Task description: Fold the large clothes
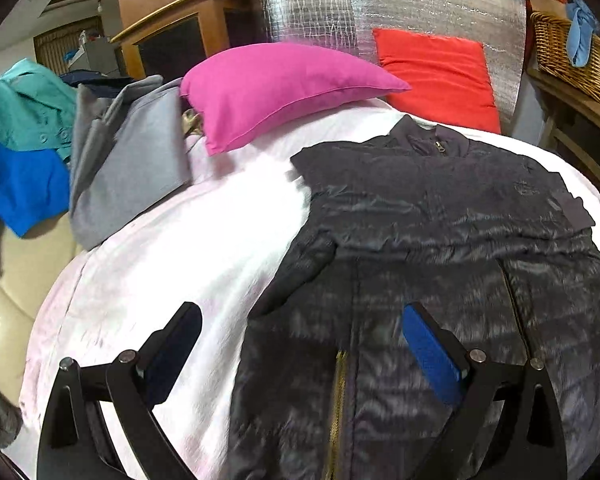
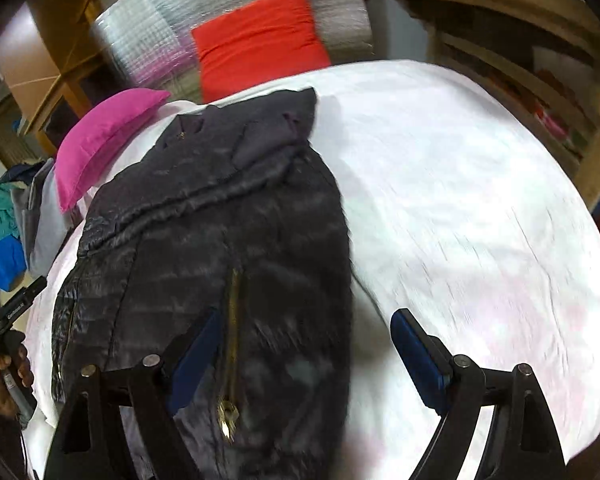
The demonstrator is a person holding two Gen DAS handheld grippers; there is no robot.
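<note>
Both claws hang wide open over the bed (image 2: 480, 200), holding nothing: the left claw (image 1: 300, 344) at the quilted jacket (image 1: 440, 240)'s left edge, the right claw (image 2: 304, 344) at its right edge. My judgement is that the next fold goes best if each claw pinches one hem corner low, close to the sheet, and both carry evenly toward the collar (image 1: 428, 140). The jacket is dark, glossy and puffy, zipped with a brass zipper (image 2: 232, 320), sleeves seemingly folded in; it lies flat mid-bed, collar toward the pink pillow (image 1: 276, 88).
</note>
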